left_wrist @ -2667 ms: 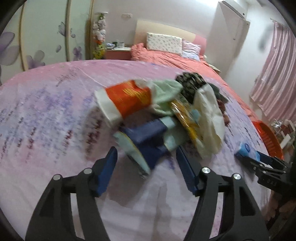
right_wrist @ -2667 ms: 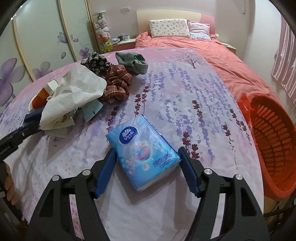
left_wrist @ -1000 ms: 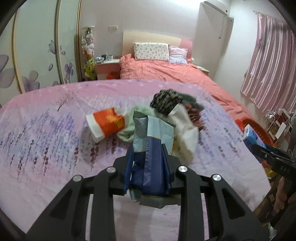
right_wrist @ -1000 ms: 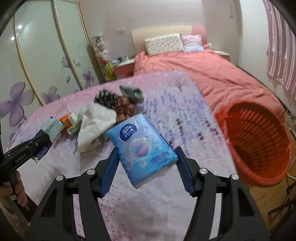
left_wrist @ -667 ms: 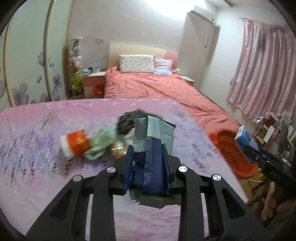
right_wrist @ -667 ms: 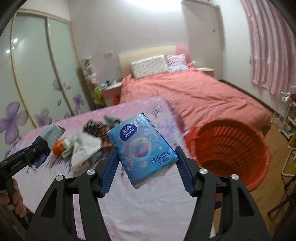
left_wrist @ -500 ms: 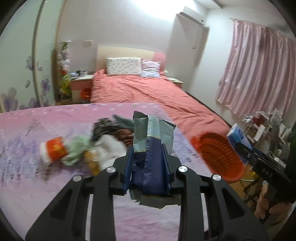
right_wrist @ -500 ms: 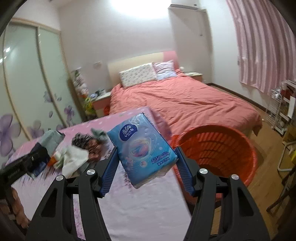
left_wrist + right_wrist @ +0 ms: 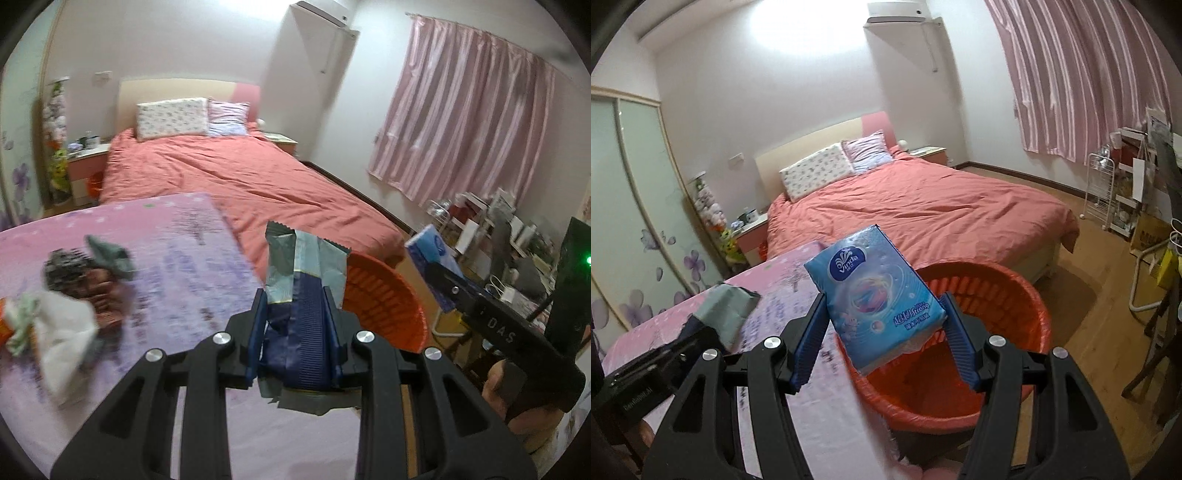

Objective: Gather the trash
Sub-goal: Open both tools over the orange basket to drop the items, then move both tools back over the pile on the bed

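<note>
1. I am holding my left fingers (image 9: pixel 295 332) closed on a crinkled snack wrapper (image 9: pixel 304 280), dark blue low down and grey-green at its zigzag-cut top, standing upright between the ribbed blue pads.
2. My right fingers (image 9: pixel 884 341) are pinching a soft blue tissue pack (image 9: pixel 875 295), tilted, its glossy film printed with a round white-and-blue logo; they are spread about as wide as the pack.
3. The orange basket (image 9: pixel 1030 306) is sitting on the wooden floor just beside the right edge of the bench (image 9: pixel 192 266), its ribbed wall lined with orange plastic. In the right wrist view the tissue pack is hanging over its near rim, with the open mouth lying beyond.
4. In the left wrist view the wrapper is overlapping the bench's right edge, with the basket rim (image 9: pixel 384 295) showing just behind it.
5. The bench is wearing a pink cloth printed with purple sprigs. A blurred heap of leftover litter and cloth (image 9: pixel 66 302) is lying far to its left, well apart from both tools.
6. Beyond the bench, the bed (image 9: pixel 236 177) with its coral cover is filling the middle of the room, and pink curtains (image 9: pixel 465 133) are hanging at right.
7. Compared with half a second ago, the basket is looming larger and nearer under my right fingers, and the heap is sliding further left in the left wrist view; both grips are staying the same.
</note>
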A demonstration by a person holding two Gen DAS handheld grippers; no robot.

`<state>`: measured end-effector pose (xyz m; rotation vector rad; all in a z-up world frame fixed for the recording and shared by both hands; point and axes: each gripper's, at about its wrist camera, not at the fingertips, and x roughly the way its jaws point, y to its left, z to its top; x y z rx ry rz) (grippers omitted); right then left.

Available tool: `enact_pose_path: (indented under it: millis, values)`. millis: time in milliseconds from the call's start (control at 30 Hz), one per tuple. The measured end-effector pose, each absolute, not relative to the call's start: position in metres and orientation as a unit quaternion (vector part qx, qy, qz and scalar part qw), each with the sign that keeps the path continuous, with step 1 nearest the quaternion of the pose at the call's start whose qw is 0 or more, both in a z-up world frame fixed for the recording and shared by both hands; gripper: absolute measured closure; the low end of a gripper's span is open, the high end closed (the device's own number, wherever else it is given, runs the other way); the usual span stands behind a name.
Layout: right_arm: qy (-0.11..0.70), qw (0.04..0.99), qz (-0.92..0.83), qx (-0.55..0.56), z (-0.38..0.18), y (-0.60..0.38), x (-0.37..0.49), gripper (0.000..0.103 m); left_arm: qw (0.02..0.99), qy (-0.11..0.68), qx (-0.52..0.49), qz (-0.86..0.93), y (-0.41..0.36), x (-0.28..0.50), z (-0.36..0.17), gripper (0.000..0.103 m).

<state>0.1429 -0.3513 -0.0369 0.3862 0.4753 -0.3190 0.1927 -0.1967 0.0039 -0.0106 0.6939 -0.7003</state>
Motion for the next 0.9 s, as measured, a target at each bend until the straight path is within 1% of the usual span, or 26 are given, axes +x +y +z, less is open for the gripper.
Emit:
enact_pose_path:
  millis: [333,367,400,433,500,567,633,733,867,900]
  values:
    - [0.231,0.926,-0.178,0.241,-0.058,-0.406,0.151,0.04,0.851,0.356,0.024,-0.385,-0.292,0.218,-0.027,0.072]
    - [0.233,0.924,-0.175,0.247,-0.061,-0.41,0.154,0.04,0.852,0.357,0.031,-0.382,-0.3,0.221,-0.032,0.07]
    - [0.236,0.922,-0.173,0.252,-0.066,-0.416,0.158,0.038,0.852,0.36,0.038,-0.378,-0.305,0.225,-0.036,0.064]
    - [0.238,0.92,-0.175,0.256,-0.069,-0.418,0.16,0.036,0.853,0.362,0.044,-0.374,-0.31,0.23,-0.04,0.057]
    - [0.243,0.917,-0.179,0.261,-0.075,-0.424,0.163,0.034,0.856,0.369,0.053,-0.357,-0.315,0.238,-0.05,0.049]
    - [0.252,0.913,-0.186,0.262,-0.081,-0.426,0.165,0.033,0.856,0.38,0.054,-0.346,-0.312,0.245,-0.059,0.048]
    - [0.253,0.913,-0.187,0.26,-0.084,-0.425,0.16,0.027,0.86,0.386,0.055,-0.331,-0.301,0.251,-0.067,0.043]
    - [0.257,0.916,-0.191,0.241,-0.084,-0.415,0.153,0.023,0.867,0.384,0.062,-0.31,-0.282,0.249,-0.069,0.033]
    - [0.268,0.921,-0.182,0.216,-0.08,-0.402,0.152,0.019,0.88,0.375,0.066,-0.283,-0.243,0.244,-0.062,0.027]
    - [0.27,0.922,-0.179,0.213,-0.078,-0.399,0.153,0.016,0.884,0.371,0.065,-0.276,-0.23,0.242,-0.06,0.026]
